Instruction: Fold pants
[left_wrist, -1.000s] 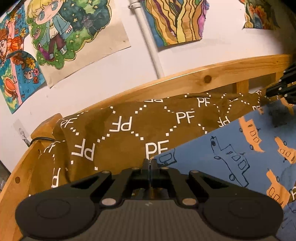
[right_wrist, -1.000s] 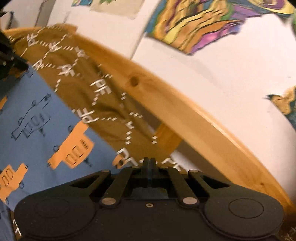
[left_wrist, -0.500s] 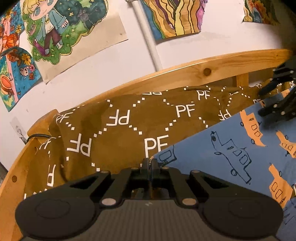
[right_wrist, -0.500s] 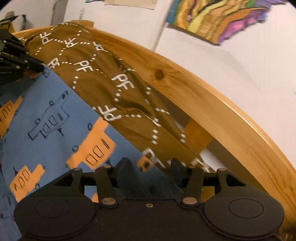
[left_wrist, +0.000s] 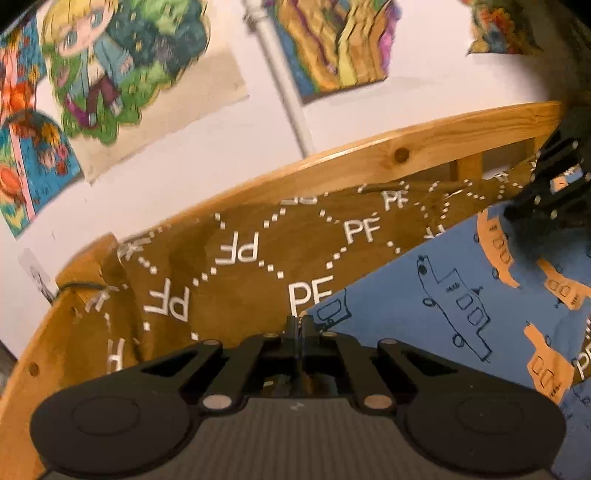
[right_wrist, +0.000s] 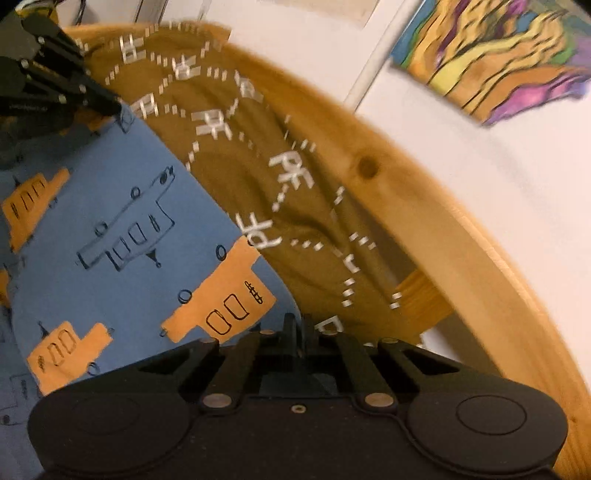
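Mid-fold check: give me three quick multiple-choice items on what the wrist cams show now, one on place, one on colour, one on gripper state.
1. Where does the brown PF blanket lie?
A. between the pants and the wooden rail
B. on top of the pants
C. on the floor

2. What colour are the pants?
A. green with stars
B. blue with orange vehicles
C. plain white

3. How are the left gripper fingers?
A. wide open
B. closed on the pants' corner
C. out of view

Answers:
1 A: the blanket sits beyond the pants' edge, against the wooden rail.
2 B: print shows in both views.
3 B: fingers meet at the blue corner.
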